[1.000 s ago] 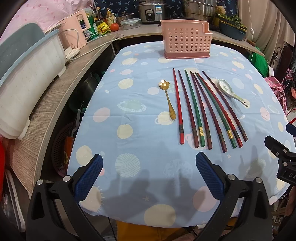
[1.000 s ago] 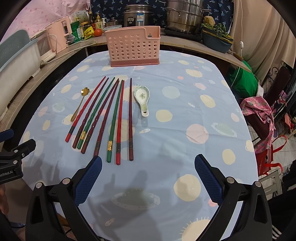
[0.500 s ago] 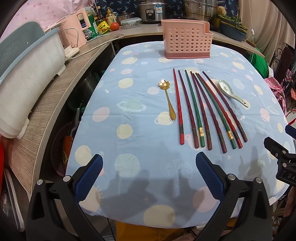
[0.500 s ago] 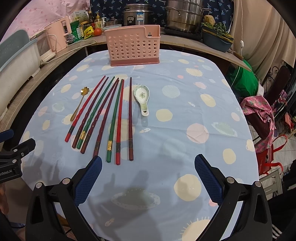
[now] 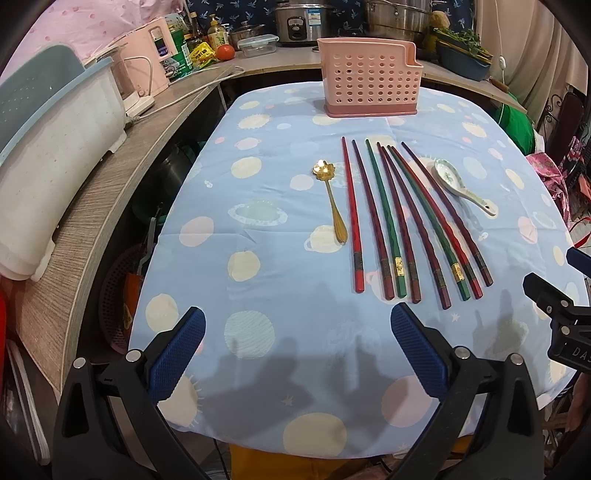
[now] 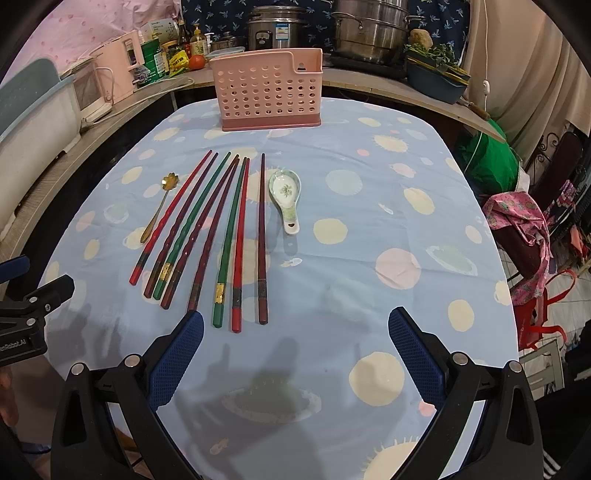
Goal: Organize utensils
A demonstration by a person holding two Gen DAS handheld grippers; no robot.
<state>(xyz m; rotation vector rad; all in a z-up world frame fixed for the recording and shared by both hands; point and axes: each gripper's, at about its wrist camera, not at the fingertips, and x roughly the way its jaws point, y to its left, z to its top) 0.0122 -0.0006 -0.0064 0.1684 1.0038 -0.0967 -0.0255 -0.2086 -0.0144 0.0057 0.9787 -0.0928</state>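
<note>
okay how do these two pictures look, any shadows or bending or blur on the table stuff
Left wrist view: strong fisheye bowing of the counter edge, dark corners, sharp focus; soft shadows of the open left claw fall on the tablecloth. Right wrist view: same curvature, chopsticks crisp, shadows under the open right claw, mild glare on the steel pot.

rice cooker [image 6: 276, 32], tomato [image 5: 225, 52], steel pot [image 6: 371, 31]

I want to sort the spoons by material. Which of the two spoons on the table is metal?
The gold spoon with the flower-shaped bowl, lying left of the chopsticks. The other, right of them, is a white ceramic spoon with a green pattern.
</note>
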